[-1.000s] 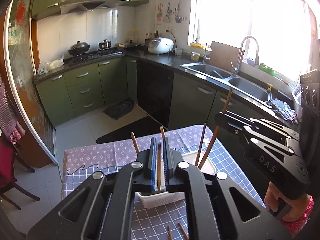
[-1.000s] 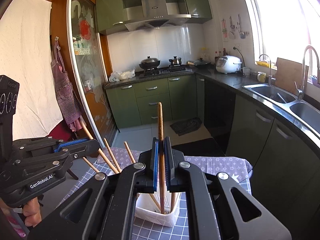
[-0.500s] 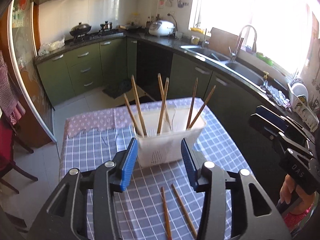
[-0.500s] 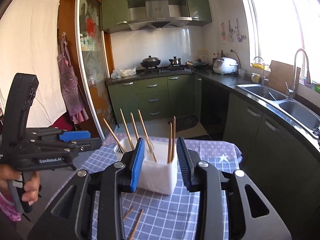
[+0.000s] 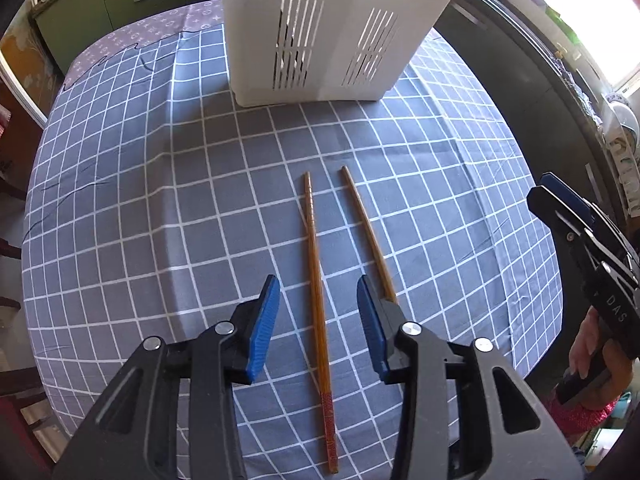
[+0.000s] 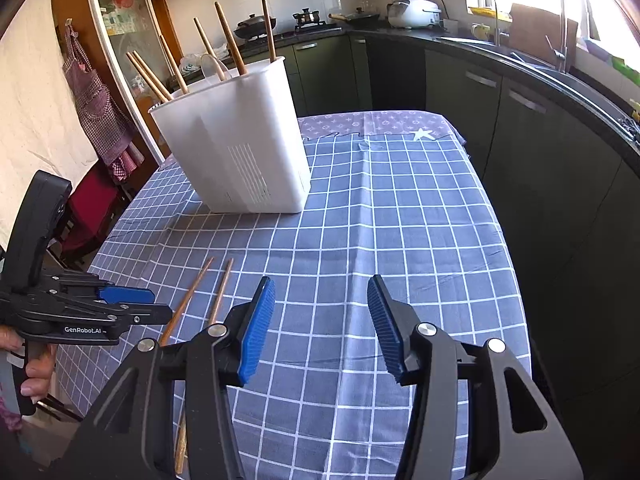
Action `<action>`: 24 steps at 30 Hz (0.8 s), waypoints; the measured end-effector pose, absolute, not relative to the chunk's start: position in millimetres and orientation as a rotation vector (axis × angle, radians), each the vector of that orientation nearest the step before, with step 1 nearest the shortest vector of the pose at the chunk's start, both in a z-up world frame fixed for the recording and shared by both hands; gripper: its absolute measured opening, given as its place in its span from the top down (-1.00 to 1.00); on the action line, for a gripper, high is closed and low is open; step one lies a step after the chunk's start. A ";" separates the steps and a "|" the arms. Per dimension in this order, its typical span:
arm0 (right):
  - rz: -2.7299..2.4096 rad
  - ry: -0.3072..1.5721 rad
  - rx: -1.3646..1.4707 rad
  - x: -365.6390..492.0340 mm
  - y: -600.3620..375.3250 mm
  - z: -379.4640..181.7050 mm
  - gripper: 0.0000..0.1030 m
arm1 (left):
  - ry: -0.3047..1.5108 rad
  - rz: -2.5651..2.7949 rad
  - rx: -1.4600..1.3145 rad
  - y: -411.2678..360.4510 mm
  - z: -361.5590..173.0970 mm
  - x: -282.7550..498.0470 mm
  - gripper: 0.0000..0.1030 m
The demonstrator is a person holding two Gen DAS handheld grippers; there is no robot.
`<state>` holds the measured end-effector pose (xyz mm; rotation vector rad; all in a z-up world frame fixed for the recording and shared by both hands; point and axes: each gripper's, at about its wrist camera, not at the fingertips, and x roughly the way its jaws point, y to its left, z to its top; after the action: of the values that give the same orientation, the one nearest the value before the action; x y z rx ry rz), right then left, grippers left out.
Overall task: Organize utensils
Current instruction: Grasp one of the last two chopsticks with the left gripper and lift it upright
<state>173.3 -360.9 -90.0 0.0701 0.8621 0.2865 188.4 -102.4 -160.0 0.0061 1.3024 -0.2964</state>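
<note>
Chopsticks (image 6: pixel 228 36) are standing in the white basket (image 6: pixel 248 152) at 12 o'clock. Two chopsticks (image 5: pixel 316 272) are lying loose on the desk (image 5: pixel 160 220), waiting. Left hand-held gripper (image 5: pixel 316 320) is gaping over one; right hand-held gripper (image 6: pixel 322 328) is gaping, empty.

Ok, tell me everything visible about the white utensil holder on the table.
The white utensil holder looks like opaque plastic, a tall bin widening toward its rim, with groups of vertical drain slots low on its walls. It stands upright on the checked tablecloth. Several wooden chopsticks lean inside, tips poking out above the rim. Neither claw touches it.
</note>
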 end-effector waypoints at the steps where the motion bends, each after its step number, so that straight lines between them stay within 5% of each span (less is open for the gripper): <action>1: 0.289 0.864 0.072 173.6 -360.7 -91.0 0.04 | 1.303 -0.294 0.015 -105.2 -160.7 189.4 0.26; 24: 0.310 0.860 0.107 178.9 -361.8 -83.0 -0.02 | 1.267 -0.196 0.120 -146.0 -195.2 175.5 0.86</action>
<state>178.9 -361.8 -83.0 0.1072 0.8603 0.3100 175.5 -146.0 -195.2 0.1199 1.2669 -0.1958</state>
